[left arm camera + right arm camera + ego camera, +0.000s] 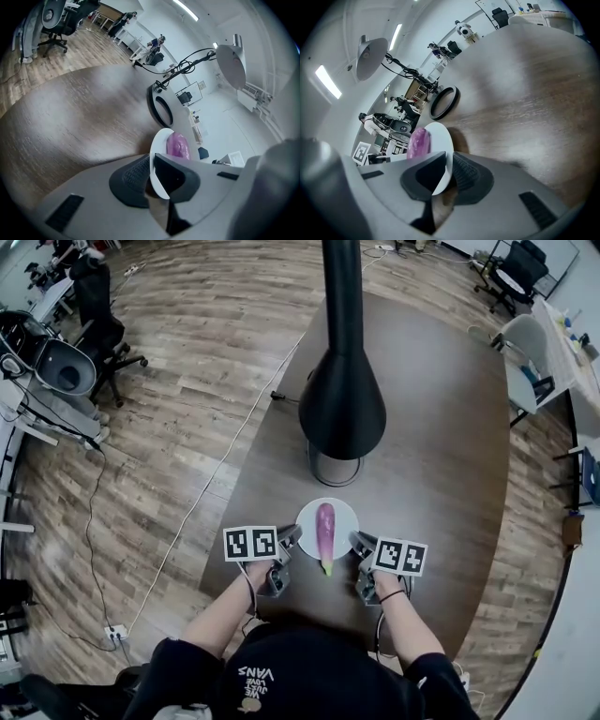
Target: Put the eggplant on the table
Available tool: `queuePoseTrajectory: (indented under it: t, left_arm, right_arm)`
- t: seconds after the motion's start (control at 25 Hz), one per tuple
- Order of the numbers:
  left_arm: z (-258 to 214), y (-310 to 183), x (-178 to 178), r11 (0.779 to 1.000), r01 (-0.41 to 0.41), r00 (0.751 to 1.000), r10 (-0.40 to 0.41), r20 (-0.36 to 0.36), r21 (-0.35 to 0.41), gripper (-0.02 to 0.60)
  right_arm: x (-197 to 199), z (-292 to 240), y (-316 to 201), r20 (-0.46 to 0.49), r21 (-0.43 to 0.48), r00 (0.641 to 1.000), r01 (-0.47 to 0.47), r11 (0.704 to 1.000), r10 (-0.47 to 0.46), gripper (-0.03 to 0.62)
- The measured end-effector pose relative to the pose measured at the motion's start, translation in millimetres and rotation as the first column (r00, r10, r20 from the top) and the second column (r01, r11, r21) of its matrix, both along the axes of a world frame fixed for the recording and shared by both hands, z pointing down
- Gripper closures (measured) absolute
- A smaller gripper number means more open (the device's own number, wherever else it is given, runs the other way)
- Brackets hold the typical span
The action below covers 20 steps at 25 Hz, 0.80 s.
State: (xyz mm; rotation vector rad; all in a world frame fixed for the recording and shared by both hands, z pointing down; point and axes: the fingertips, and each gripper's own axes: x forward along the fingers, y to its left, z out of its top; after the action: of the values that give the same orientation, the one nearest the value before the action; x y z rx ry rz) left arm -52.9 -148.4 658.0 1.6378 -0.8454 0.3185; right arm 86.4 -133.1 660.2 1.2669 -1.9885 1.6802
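Purple, glossy skin: the eggplant [324, 529] lies lengthwise on a small white plate [345, 519], its greenish stem end poking over the plate's near rim toward the person. The plate sits at the near end of the worktop [441, 427], between the two claws.

Left claw [292, 539] is clamped on the plate's left rim and right claw [359, 542] on its right rim. In each gripper view the thin white edge runs straight between the ribbed pads, jaws close together on it.

- Hard to make out: whether the plate's underside rests on the worktop or hangs just above it. No view shows the gap.
- Both gripper views see the plate nearly edge-on, so only a purple hump of eggplant shows past the rim. The grey claw bodies fill the lower half of those views.
- The person's hands are mostly covered by the marker cubes. Forearms and a dark top show at the bottom of the head view.

Beyond the plate stands a black cone-shaped lamp [342, 395] on a pole that is cut off by the top of the frame. Its ring base [335, 468] rests on the worktop, near the plate but apart from it.

The worktop is dark brown wood grain with rounded corners. The floor [187, 381] is wood plank, crossed by a pale cable [216, 470]. Black office chairs [98, 306] stand at upper left and white desks at far right.
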Motion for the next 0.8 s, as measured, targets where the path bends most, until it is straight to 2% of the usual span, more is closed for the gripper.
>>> queuePoseTrajectory:
  t: [0.44,0.8]
  left_arm:
    - [12,0,-1,0.999,-0.007,0.999,0.008,0.037,-0.039,0.543]
    - [13,0,-1,0.999,0.000,0.999,0.002,0.043,-0.039,0.541]
  right_arm:
    - [-1,10,-1,-0.015,-0.030,1.000,0.008,1.000,-0.009,0.554]
    - [-1,9,-3,-0.034,-0.040,0.999,-0.004,0.999,0.002,0.553]
